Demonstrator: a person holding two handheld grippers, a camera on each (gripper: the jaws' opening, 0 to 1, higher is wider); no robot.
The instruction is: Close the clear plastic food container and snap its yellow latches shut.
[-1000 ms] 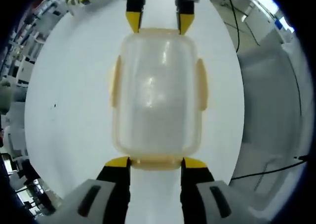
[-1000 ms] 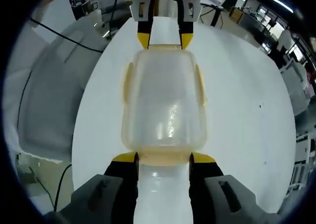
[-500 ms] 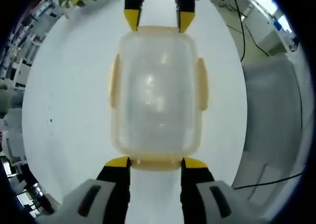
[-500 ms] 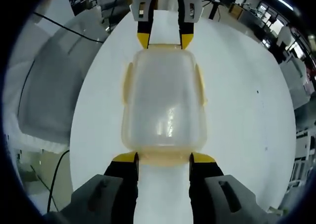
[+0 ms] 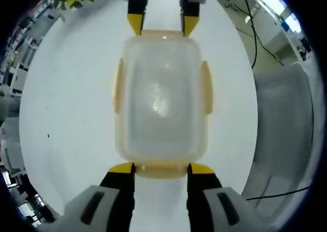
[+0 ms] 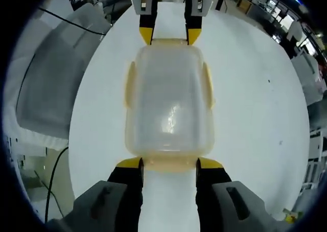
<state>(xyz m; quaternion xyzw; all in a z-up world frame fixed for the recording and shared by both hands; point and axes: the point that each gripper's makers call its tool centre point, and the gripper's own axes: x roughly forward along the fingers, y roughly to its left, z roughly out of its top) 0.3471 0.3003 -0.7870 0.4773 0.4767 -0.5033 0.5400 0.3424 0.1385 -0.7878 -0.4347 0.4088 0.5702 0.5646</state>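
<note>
Flanking container [image 5: 161, 96] ends | left tongs [image 5: 160, 166] spread | right tongs [image 6: 169, 163] spread, opposite

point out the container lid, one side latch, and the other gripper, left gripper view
container lid [image 5: 161, 96], left gripper view, middle of the clear top.
side latch [image 5: 206, 87], left gripper view, middle of the yellow flap on the picture's right.
right gripper [image 5: 160, 23], left gripper view, midway between its yellow fingertips.

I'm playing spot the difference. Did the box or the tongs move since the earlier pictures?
Almost nothing changed. The container sits lid-down on the white table, just as before, with the left tongs at one short end and the right tongs at the other, both open. Only the background slid a little, so the cameras shifted. Nothing was grabbed or let go.
</note>
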